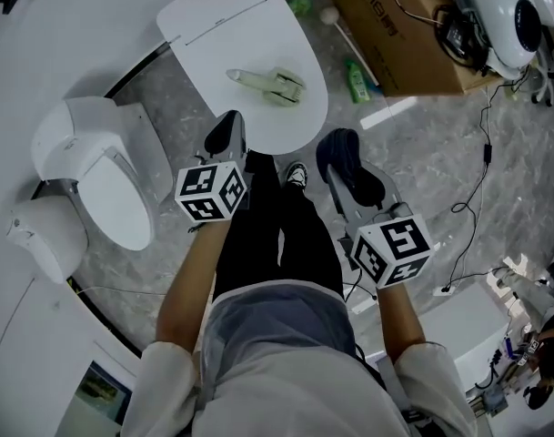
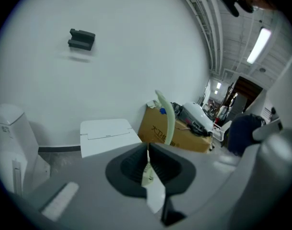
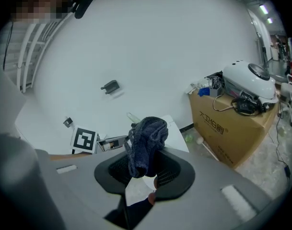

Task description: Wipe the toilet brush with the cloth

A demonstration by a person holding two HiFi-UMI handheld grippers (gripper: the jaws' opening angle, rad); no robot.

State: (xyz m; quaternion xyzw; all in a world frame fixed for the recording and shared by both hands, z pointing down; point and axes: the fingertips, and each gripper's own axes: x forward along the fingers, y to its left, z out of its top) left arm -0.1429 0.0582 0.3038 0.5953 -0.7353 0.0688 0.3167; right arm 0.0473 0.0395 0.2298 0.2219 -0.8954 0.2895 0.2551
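Note:
My left gripper [image 1: 227,139] [image 2: 148,163] is shut on the lower end of a pale green toilet brush [image 2: 167,119]. The brush rises in a curve from between the jaws. In the head view the toilet brush [image 1: 269,84] shows over a white rounded lid [image 1: 213,25]. My right gripper [image 1: 351,188] [image 3: 145,169] is shut on a bunched dark blue cloth [image 3: 146,137] that bulges above the jaws. In the head view the cloth [image 1: 347,157] is to the right of the brush and apart from it. Both grippers are held in front of the person's waist.
A white toilet [image 1: 104,167] stands at the left by the curved white wall. A cardboard box [image 1: 395,35] with a white appliance [image 1: 508,7] and cables sits at the upper right. A green bottle [image 1: 357,80] lies on the grey floor. The person's shoe [image 1: 297,175] is below the lid.

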